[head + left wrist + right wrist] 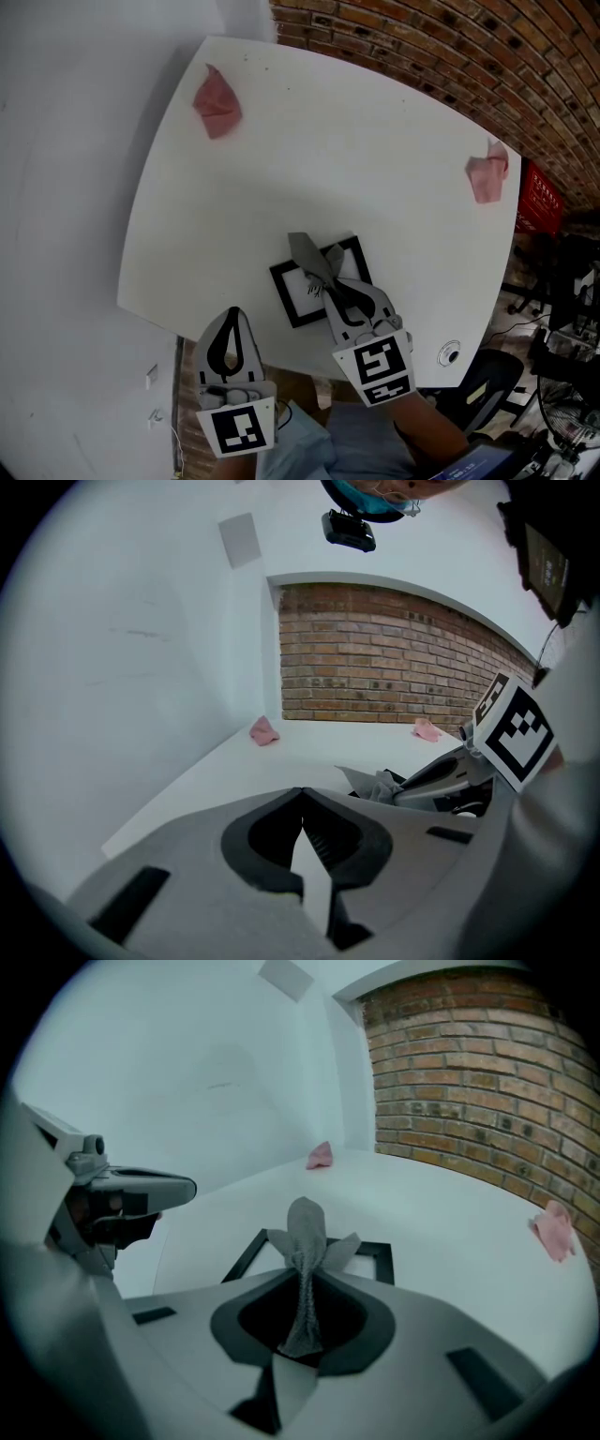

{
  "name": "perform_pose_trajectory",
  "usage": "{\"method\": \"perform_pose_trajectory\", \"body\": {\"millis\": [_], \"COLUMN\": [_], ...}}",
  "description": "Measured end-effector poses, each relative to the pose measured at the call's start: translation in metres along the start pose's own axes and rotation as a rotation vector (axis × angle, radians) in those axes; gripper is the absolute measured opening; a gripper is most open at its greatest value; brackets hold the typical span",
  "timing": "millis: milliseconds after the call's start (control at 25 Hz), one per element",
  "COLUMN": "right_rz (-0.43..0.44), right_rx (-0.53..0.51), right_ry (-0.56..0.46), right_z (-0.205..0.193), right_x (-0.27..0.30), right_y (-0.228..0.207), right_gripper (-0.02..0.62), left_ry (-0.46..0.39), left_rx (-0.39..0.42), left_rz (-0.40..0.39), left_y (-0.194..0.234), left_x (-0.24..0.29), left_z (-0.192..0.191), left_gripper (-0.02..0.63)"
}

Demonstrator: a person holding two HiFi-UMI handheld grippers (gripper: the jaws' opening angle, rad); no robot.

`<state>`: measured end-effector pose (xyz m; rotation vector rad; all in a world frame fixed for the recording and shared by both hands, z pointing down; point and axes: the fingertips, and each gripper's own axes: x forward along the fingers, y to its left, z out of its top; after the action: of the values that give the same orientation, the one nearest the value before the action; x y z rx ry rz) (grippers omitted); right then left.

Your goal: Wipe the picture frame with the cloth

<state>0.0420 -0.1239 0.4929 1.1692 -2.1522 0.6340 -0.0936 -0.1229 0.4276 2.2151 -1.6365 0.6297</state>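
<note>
The right claw [322, 274] is clamped on a grey cloth [305, 251], which sits over the black frame [282, 294] near the front edge of the white surface [356, 141]. The left claw [232, 317] is closed and empty beside it. A pink rag [217, 101] lies far left and a second rag [487, 173] far right, both well clear. The writing on the red sign [542, 199] is unreadable.

Picture frame [300, 296] at table [328, 169] front; left rag [217, 101], right rag [487, 173] behind

Grey, waffle-textured cloth [302, 248]; black-bordered picture frame [286, 299] with white inside, dark sketch; plain white table [375, 169]; 2 pink cloths [217, 103] [488, 173]; red-brown brick wall [450, 56]; black-and-white square markers [382, 364].
</note>
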Motion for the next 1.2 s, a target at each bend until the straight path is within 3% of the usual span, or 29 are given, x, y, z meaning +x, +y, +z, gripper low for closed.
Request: {"method": "perform_pose_trajectory", "body": {"millis": [760, 1200], "right_rz": [-0.106, -0.185], "right_rx": [0.088, 0.054], "right_ry": [0.009, -0.047], "right_z": [-0.011, 0.006], "right_x": [-0.021, -0.062], "right_y": [-0.042, -0.063], "right_gripper": [0.051, 0.051], "left_ry": [-0.021, -0.086], "left_rx": [0.032, 0.035], "left_rz": [-0.048, -0.045], "left_y": [-0.023, -0.035], "left_x": [0.007, -0.012], "left_z": [0.013, 0.036], "left_gripper": [0.009, 0.009]}}
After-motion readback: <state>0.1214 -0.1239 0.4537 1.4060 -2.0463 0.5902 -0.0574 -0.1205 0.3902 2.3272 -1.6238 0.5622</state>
